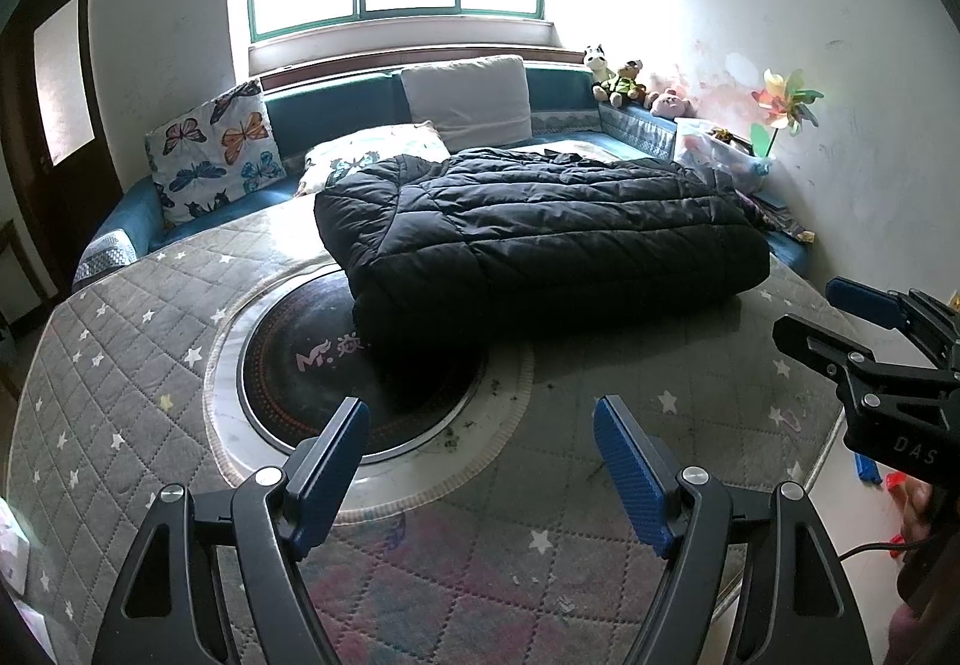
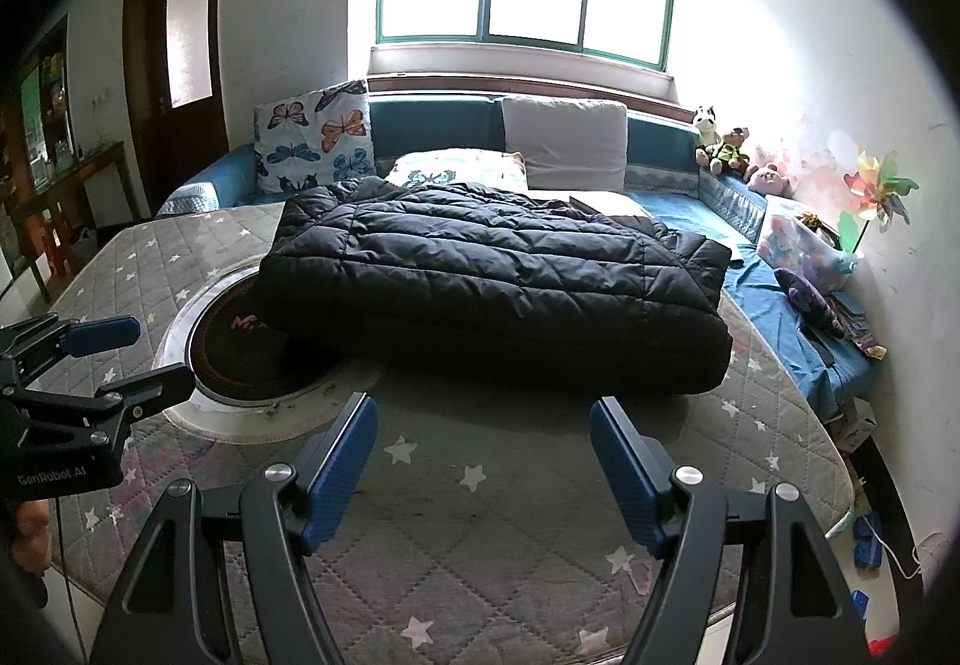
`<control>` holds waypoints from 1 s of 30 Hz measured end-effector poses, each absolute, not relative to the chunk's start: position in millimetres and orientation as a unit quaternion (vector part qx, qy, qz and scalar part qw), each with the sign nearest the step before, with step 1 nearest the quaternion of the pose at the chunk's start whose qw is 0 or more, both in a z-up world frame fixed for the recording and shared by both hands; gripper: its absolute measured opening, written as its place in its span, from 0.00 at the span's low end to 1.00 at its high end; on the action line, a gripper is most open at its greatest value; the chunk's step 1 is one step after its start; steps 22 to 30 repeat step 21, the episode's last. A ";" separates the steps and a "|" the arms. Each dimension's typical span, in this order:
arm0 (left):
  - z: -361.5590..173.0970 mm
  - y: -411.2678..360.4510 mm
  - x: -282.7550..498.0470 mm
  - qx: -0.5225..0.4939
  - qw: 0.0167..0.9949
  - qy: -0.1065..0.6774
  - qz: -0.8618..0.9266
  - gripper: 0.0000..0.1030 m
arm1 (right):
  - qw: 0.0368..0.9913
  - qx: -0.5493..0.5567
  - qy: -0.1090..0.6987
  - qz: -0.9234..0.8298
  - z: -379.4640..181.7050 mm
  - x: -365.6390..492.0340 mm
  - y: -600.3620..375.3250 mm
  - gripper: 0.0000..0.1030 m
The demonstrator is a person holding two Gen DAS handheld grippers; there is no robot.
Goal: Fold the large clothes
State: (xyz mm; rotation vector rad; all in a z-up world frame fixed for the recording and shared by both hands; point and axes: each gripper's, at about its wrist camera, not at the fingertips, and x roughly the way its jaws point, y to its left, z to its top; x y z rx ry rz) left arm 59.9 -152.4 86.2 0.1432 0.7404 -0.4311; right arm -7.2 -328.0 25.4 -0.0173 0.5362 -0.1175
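Jacket already folded into a thick block on far bench; left gripper and right gripper apart, empty, near; little left.

I see a grey star-quilted cover over the counter, with a round black glass hotplate toward its left edge. Past its far edge, a butterfly-print cushion leans on a teal sofa.

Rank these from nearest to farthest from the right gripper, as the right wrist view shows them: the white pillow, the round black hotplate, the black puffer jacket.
From the right gripper:
1. Round black hotplate, ahead to the left, set into the table.
2. Black puffer jacket, folded on the table straight ahead, partly covering the hotplate.
3. White pillow, against the sofa back under the window.
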 end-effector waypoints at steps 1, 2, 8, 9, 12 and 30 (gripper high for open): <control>86.1 -152.5 59.8 0.070 0.907 0.358 -0.209 0.79 | 0.963 -0.009 0.264 -0.058 25.4 -7.5 -328.3 0.78; 86.0 -152.1 60.2 0.070 0.907 0.358 -0.209 0.79 | 0.963 -0.009 0.264 -0.058 25.3 -7.5 -328.8 0.78; 85.6 -152.3 60.2 0.070 0.907 0.358 -0.210 0.79 | 0.963 -0.009 0.265 -0.057 25.5 -7.0 -326.8 0.78; 85.1 -152.2 60.2 0.071 0.907 0.358 -0.210 0.79 | 0.963 -0.009 0.265 -0.058 25.5 -7.1 -327.4 0.78; 85.4 -152.5 60.3 0.072 0.907 0.358 -0.211 0.79 | 0.963 -0.009 0.265 -0.058 25.8 -7.5 -325.9 0.78; 86.2 -151.8 59.2 0.077 0.909 0.348 -0.216 0.79 | 0.963 -0.010 0.265 -0.055 25.5 -6.1 -324.5 0.78</control>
